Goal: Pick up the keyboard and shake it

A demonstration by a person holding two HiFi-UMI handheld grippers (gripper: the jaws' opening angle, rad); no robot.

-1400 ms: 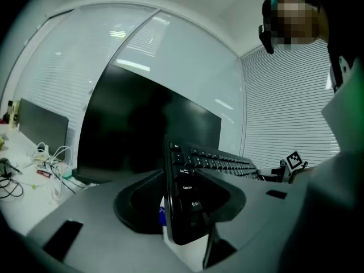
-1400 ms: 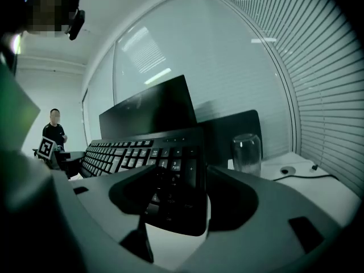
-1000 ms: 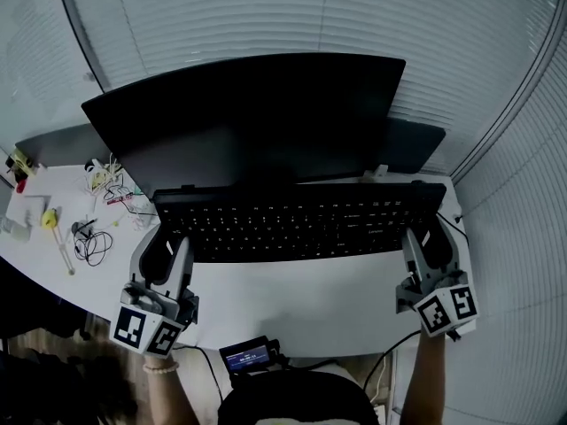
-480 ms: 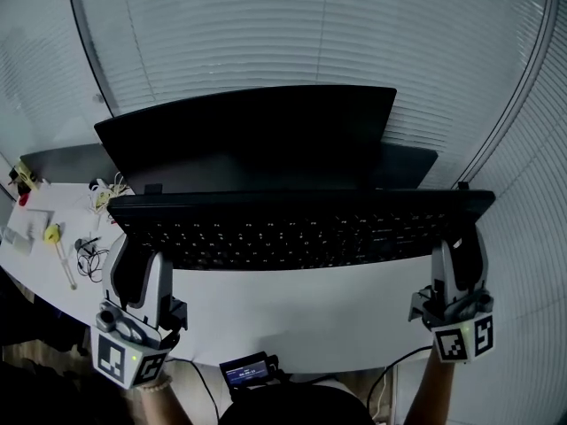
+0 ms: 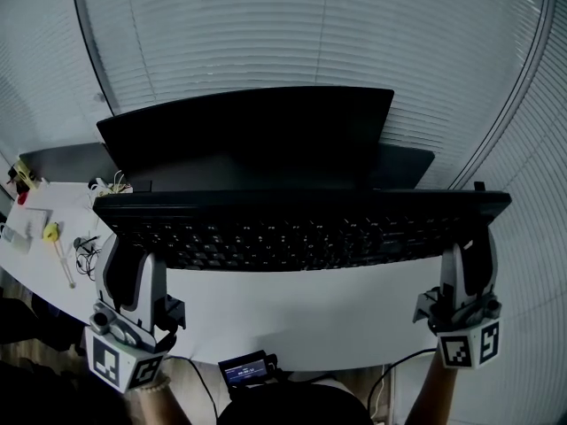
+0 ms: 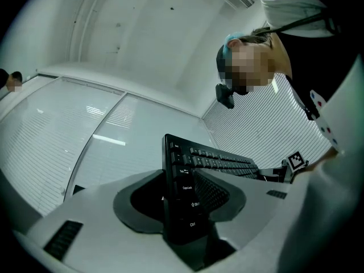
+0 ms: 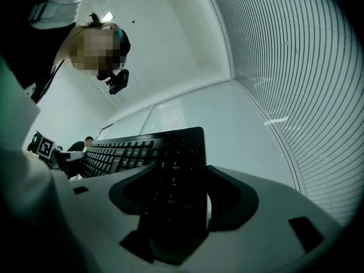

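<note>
Keyboard (image 5: 301, 224) is held above the surface (image 5: 301, 312), long axis left to right, each end clamped between fingers (image 5: 151, 282) of the left gripper (image 5: 128, 255) and right gripper (image 5: 468, 255).

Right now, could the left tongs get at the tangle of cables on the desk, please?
Probably not: the left tongs are clamped on the left end of the raised keyboard, so they are occupied, though the cables lie near.

This is looking like an office, because a wide dark monitor (image 5: 248, 135) is standing at the back of a white curved tabletop (image 5: 301, 317), a black keyboard (image 5: 292, 228) is showing before it, loose cables (image 5: 86, 251) are lying at the left end, and pale slatted blinds (image 5: 310, 34) are covering the walls behind.
</note>
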